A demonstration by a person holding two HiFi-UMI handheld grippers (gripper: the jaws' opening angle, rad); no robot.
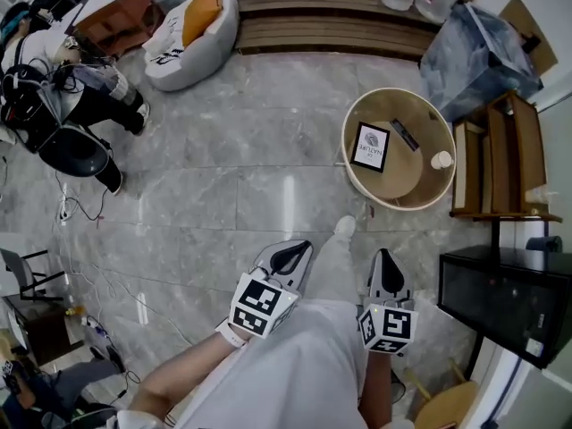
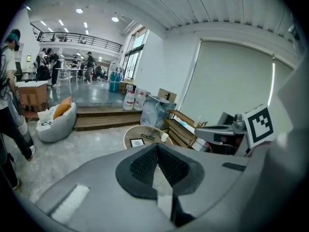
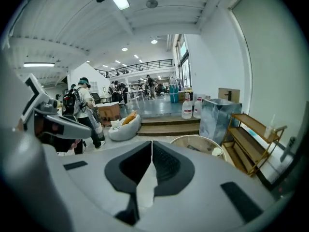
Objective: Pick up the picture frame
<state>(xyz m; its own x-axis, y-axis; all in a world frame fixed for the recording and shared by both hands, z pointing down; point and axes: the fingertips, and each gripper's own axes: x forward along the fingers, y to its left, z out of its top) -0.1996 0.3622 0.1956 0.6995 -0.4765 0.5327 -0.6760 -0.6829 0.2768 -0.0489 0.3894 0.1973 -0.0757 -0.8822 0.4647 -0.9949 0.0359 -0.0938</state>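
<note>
The table (image 1: 407, 168) stands well ahead, at twelve o'clock from the right gripper (image 1: 385, 264) and one o'clock from the left gripper (image 1: 291, 256). Both have jaws together, empty. The frame (image 1: 370, 147) lies flat on the table's left half, long axis roughly twelve-to-six; the right gripper is nearer.

The left hand-held gripper (image 1: 290, 257) and right hand-held gripper (image 1: 387, 277) tilt downward (jaws together, empty)
</note>
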